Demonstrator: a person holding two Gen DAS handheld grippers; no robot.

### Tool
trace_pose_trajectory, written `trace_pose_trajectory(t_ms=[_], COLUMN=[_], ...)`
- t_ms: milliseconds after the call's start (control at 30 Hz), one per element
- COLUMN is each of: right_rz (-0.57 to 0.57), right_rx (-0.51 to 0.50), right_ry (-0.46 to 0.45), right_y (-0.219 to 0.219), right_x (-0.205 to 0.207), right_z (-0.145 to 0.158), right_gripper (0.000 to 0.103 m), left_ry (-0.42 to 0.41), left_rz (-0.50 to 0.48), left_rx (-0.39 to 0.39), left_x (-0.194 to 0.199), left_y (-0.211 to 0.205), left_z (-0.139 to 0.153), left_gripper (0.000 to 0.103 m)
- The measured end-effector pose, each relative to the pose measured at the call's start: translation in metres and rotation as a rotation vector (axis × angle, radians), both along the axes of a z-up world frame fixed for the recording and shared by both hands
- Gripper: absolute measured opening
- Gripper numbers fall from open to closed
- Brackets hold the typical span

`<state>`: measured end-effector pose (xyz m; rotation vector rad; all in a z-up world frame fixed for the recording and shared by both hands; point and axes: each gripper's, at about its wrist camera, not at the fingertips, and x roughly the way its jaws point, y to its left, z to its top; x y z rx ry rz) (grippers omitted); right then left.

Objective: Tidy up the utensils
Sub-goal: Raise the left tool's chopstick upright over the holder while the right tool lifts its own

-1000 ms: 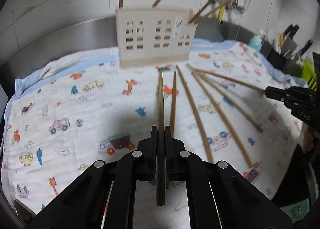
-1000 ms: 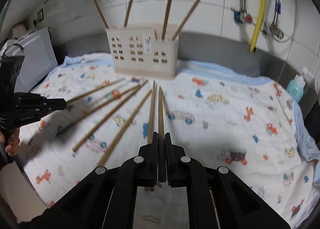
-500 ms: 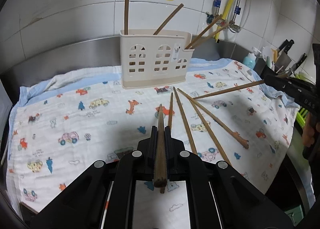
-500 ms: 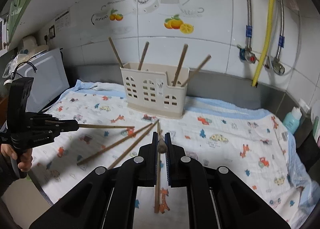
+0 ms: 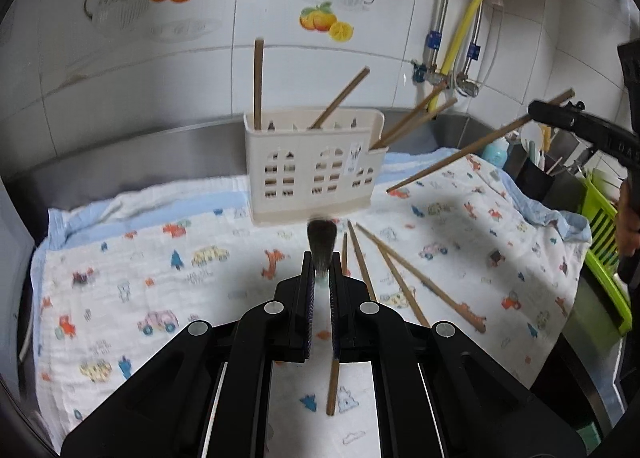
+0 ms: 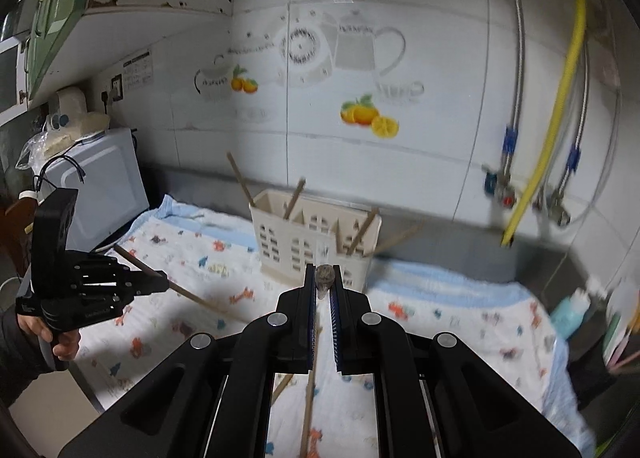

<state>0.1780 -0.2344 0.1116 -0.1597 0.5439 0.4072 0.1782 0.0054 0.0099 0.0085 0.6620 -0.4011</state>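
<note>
left gripper [image 5: 321, 278] clamped on one chopstick [image 5: 321, 244], raised above patterned cloth [image 5: 132, 282]. right gripper [image 6: 325, 286] clamped on another chopstick [image 6: 325, 275]. utensil holder [image 5: 314, 168] stands far centre; loose chopsticks [image 5: 400, 278] lie near it.

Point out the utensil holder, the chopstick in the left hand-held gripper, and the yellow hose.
utensil holder [image 5: 316, 174]: left wrist view, on its front wall.
chopstick [image 5: 321, 246]: left wrist view, on its blurred near end between the left hand-held gripper [image 5: 321, 278] fingers.
yellow hose [image 5: 476, 14]: left wrist view, mid-length against the tiles.
</note>
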Motion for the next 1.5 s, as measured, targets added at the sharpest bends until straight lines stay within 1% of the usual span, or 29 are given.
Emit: trace_pose_trajectory(t_ms=[67,100,133,167,233,400,533,733,800,900,1033,1100,1200,1367,1500], right_rz=[0.01,0.01,0.013,0.013,0.023,0.022,0.012,-0.003,-0.004,0.0,0.004,0.005,0.006,0.007,0.009], right_rx=[-0.014,-0.014,-0.031,-0.031,-0.038,-0.07,-0.082,-0.092,-0.095,-0.094,-0.091,-0.096,-0.1,-0.105,-0.107], right_ry=[-0.015,-0.015,-0.033,-0.033,-0.039,-0.062,-0.059,-0.021,-0.002,0.028,0.052,0.062,0.079,0.098,0.107], right_y=[0.004,0.004,0.006,0.006,0.009,0.016,0.018,0.017,0.017,0.017,0.017,0.018,0.02,0.022,0.023], right_x=[0.003,0.003,0.007,0.007,0.014,0.029,0.044,0.069,0.076,0.084,0.093,0.097,0.103,0.111,0.116], right_z=[0.01,0.01,0.021,0.021,0.033,0.051,0.054,0.049,0.044,0.037,0.03,0.028,0.025,0.02,0.016], right_gripper=[0.006,0.007,0.007,0.007,0.007,0.007,0.007,0.007,0.007,0.007,0.007,0.007,0.007,0.007,0.007], left_ry=[-0.012,-0.018,-0.024,-0.031,-0.049,-0.123,-0.188,-0.279,-0.299,-0.32,-0.279,-0.241,-0.186,-0.121,-0.069], left_rz=[-0.002,-0.004,-0.005,-0.005,-0.004,-0.005,-0.001,0.01,0.014,0.029,0.037,0.046,0.05,0.077,0.077], left_rx=[0.006,0.008,0.011,0.013,0.013,0.018,0.037,0.049,0.051,0.072,0.086,0.104,0.103,0.131,0.119], left_x=[0.004,0.005,0.006,0.008,0.012,0.021,0.027,0.039,0.042,0.052,0.072,0.085,0.1,0.125,0.14], left_y=[-0.002,-0.003,-0.004,-0.005,-0.007,-0.01,-0.016,-0.021,-0.022,-0.025,-0.029,-0.032,-0.033,-0.035,-0.034], left_z=[0.007,0.01,0.013,0.017,0.028,0.062,0.091,0.138,0.148,0.155,0.15,0.141,0.131,0.114,0.101], left_gripper=[0.006,0.006,0.006,0.006,0.006,0.006,0.006,0.006,0.006,0.006,0.006,0.006,0.006,0.006,0.006])
